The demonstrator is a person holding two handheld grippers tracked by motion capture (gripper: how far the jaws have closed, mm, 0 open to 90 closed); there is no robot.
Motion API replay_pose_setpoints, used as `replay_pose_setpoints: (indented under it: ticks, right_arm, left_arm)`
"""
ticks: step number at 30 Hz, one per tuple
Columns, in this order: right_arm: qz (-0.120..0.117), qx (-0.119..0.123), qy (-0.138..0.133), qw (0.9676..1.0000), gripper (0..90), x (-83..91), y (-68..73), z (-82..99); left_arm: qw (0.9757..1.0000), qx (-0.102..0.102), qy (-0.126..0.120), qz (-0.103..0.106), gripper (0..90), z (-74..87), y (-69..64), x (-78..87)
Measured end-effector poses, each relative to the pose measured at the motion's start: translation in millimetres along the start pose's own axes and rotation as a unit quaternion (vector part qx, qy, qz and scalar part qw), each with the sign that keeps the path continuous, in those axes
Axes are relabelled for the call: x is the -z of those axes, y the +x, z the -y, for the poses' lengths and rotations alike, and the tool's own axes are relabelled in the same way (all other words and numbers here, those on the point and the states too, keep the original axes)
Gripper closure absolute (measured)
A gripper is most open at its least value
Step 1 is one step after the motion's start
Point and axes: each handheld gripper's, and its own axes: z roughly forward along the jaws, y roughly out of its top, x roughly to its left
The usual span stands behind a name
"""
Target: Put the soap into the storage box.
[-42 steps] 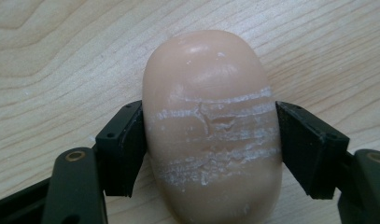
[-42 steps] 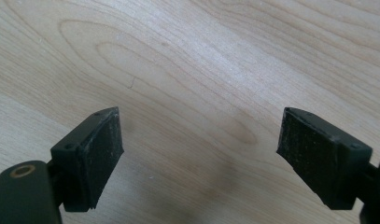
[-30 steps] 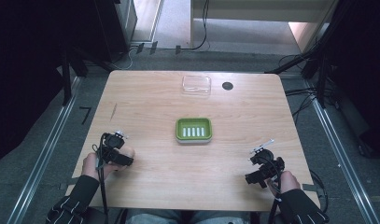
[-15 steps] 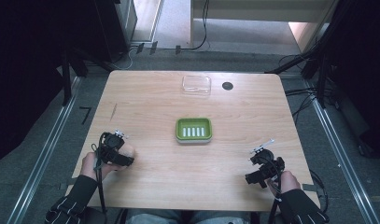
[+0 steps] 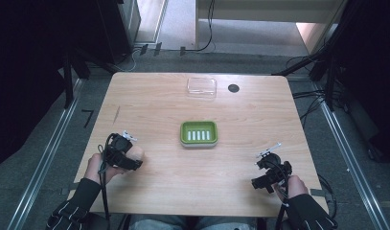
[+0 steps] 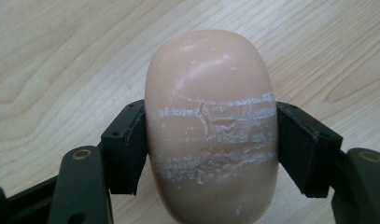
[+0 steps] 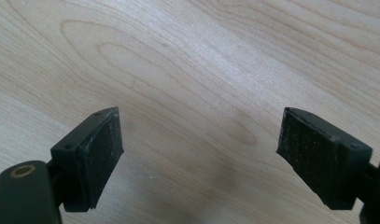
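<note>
The left gripper (image 5: 130, 154) is clamped on a bar of soap (image 6: 211, 126), and the grip looks chosen for carrying: the two black pads (image 6: 127, 147) press on the long flanks of the bar at about its middle, so its rounded ends stick out in front of and behind the jaws and neither end outweighs the other. In the left gripper view the soap sits squarely between the jaws, touching both pads, its pale top scored with whitish scuffs that run across from one pad to the other; whether it rests on the wooden table (image 5: 149, 96) or hangs just above it cannot be told. In the high view this hand is at the near left of the table, well apart from the green soap dish (image 5: 198, 133) at the centre, whose ribbed floor is bare, which suggests the bar is meant to go there. A clear plastic lid (image 5: 201, 87) lies farther back near the far edge, beside a small dark round mark (image 5: 234, 88) in the tabletop, out of the way of any path from hand to dish. The right gripper (image 5: 263, 173) waits at the near right, its jaws standing wide with nothing but bare wood between them (image 7: 197, 140); it seems parked there to leave the middle free, and perhaps ready to steady the dish.
</note>
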Motion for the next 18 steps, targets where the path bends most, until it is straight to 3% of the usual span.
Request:
replay_pose_setpoints:
  ticks: [18]
  right_arm:
    - [-0.004, 0.005, -0.003, 1.0000, 14.5, -0.3, 0.3, -0.2]
  left_arm:
    - [0.9990, -0.043, -0.013, 0.004, 32.2, -28.8, -13.1, 0.9]
